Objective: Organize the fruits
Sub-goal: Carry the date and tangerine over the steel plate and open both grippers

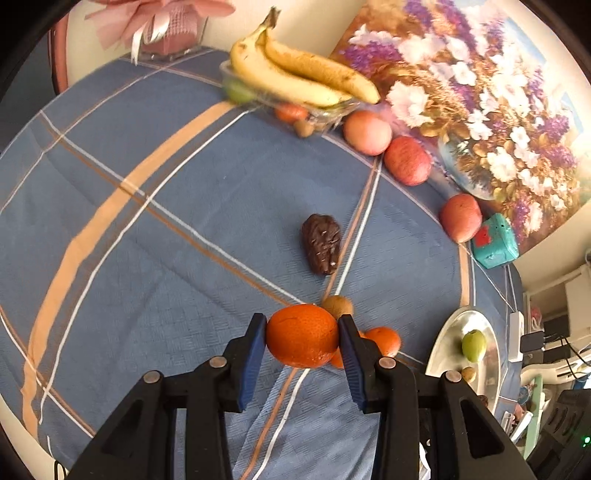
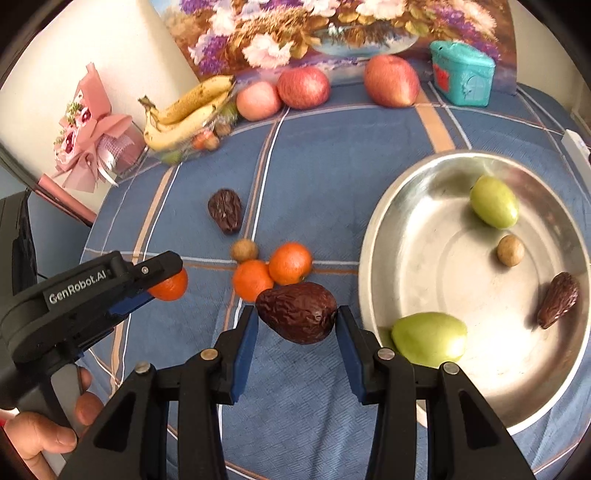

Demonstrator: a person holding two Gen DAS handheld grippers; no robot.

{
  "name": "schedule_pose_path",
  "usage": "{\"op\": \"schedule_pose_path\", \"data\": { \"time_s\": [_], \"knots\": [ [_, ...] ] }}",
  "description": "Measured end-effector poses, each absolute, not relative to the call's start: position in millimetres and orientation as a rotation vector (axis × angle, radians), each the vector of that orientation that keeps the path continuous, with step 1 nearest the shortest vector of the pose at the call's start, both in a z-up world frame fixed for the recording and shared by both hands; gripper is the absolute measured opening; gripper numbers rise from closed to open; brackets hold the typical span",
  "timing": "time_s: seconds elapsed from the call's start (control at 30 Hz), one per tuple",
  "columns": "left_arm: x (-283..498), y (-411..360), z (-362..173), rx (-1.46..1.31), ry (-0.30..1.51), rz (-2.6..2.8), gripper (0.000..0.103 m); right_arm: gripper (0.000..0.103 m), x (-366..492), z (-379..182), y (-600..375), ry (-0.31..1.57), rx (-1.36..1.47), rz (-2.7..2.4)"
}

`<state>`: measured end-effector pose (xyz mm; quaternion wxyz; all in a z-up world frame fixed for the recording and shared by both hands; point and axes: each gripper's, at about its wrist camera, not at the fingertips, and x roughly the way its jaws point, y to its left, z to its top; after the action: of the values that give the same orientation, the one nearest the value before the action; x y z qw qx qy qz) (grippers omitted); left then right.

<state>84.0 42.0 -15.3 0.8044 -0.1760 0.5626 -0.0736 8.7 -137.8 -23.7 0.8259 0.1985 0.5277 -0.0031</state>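
1. The steel bowl [image 2: 373,258] at 3 o'clock in the right wrist view holds two green fruits, a small brown nut and a wrinkled date.
2. The glass dish [image 2: 173,155] at 10 o'clock carries bananas [image 2: 184,114].
3. The right gripper [image 2: 297,319] pinches a dark, wrinkled dried date [image 2: 297,312] just beside the bowl's rim.
4. The left gripper [image 1: 302,334] clamps a glossy orange mandarin [image 1: 302,336] above the cloth.

Flower painting [image 2: 295,29], pink bouquet [image 2: 88,129], teal box [image 2: 461,74]

White "GenRobot.AI" lettering, on black body of left gripper [image 2: 168,284]
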Motion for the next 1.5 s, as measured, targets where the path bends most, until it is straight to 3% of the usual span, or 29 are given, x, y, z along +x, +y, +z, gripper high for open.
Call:
{"op": "schedule_pose_path", "data": {
  "time_s": [0.53, 0.87, 1.1, 1.5],
  "knots": [
    [78, 11, -14, -0.356, 1.210, -0.291, 0.042, 0.045, -14, -14, -214, 1.058, 0.552, -0.253],
    [52, -66, 0, -0.144, 1.146, -0.533, 0.042, 0.045, -55, -23, -282, 1.003, 0.740, -0.463],
    [27, -120, -2, 0.058, 1.043, -0.670, 0.042, 0.045, -60, -23, -288, 0.992, 0.757, -0.473],
    [18, -139, -9, 0.123, 1.019, -0.735, 0.042, 0.045, -55, -25, -286, 1.008, 0.752, -0.449]
  ]
}}
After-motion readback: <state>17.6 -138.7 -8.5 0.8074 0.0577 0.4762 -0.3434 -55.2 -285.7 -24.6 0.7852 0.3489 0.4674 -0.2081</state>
